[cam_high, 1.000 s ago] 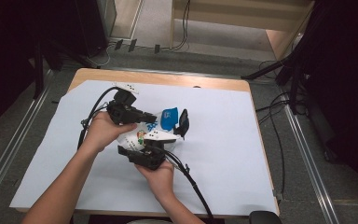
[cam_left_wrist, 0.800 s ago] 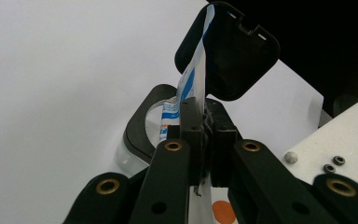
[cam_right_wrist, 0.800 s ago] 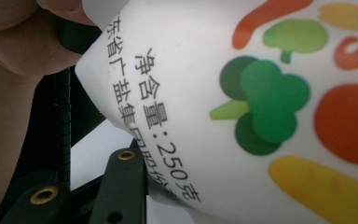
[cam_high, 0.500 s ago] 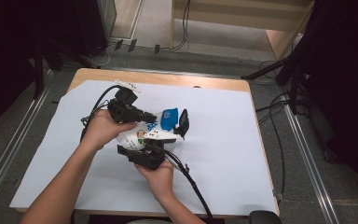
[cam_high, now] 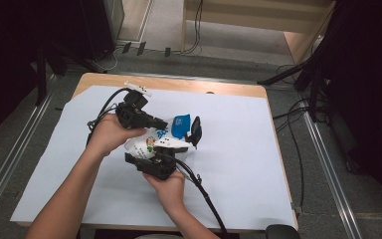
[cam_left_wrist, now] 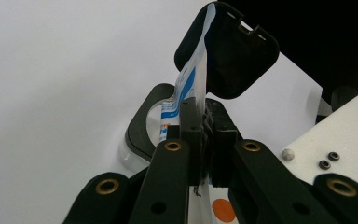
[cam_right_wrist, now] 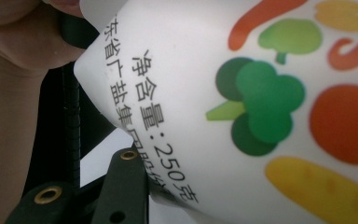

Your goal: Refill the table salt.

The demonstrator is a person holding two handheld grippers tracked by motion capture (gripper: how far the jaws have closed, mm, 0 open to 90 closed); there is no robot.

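At mid-table, on a smooth white paper sheet (cam_high: 258, 164) laid over a wooden table (cam_high: 214, 87), a glossy white pouch (cam_high: 146, 144) is held up between two hand-held grippers. Toward the left of the high view, the left gripper (cam_high: 151, 121) is gripped by the left hand (cam_high: 110, 133); its matte black jaws are seen in the left gripper view pressed together on the thin, flat edge of the pouch (cam_left_wrist: 186, 91), which is printed there in blue and white and carries an orange dot lower down. Just past that edge, the rounded black pads of the other gripper are seen on either side of the same film. Farther right and nearer the person, the right gripper (cam_high: 191, 137) is held by the right hand (cam_high: 171, 186), with its black cable (cam_high: 204, 191) trailing toward the table's near edge; its jaws are clamped on the pouch near a blue part at the top. Close up in the right gripper view, the pouch (cam_right_wrist: 261, 112) is shown as smooth white film printed with black characters and flat cartoon vegetables in green, orange, red and yellow. What the pouch contains cannot be told.
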